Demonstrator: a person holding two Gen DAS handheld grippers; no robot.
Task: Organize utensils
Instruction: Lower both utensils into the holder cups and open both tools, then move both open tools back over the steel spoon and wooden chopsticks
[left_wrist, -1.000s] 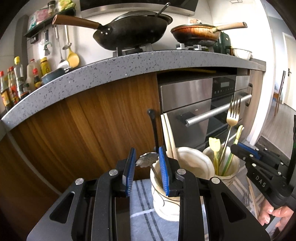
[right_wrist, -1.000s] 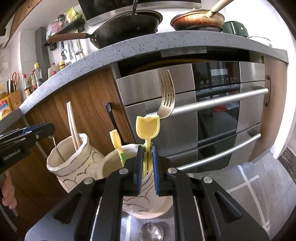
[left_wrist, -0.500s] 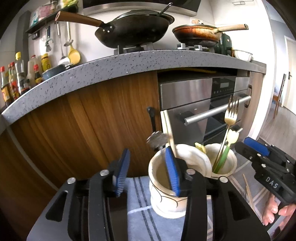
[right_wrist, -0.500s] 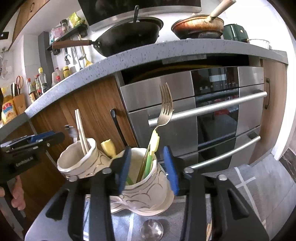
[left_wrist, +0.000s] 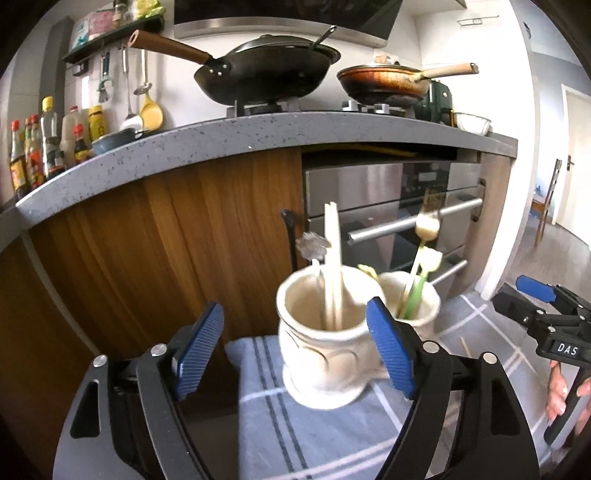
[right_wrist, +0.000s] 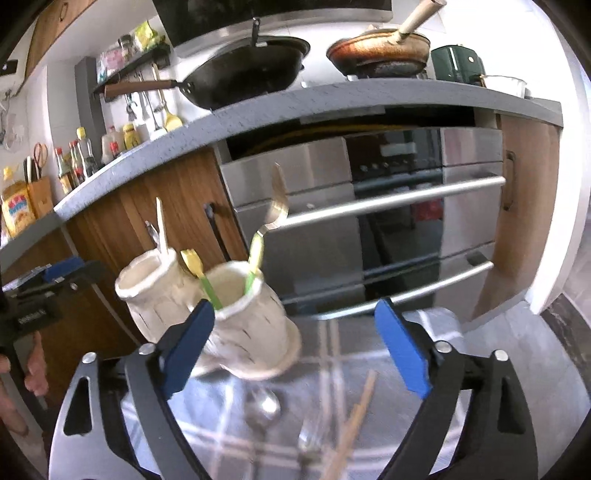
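Both grippers (left_wrist: 295, 347) (right_wrist: 295, 350) opened, backed off.

glazed ceramic holders (left_wrist: 325, 354) | striped cloth (left_wrist: 295, 424) | metal fork (right_wrist: 277, 206) | speckled stone counter (left_wrist: 221, 140)

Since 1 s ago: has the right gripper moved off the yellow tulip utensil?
Yes. The right gripper has let go, opened wide and backed away from the oven; the yellow tulip utensil now stands in the right-hand holder.
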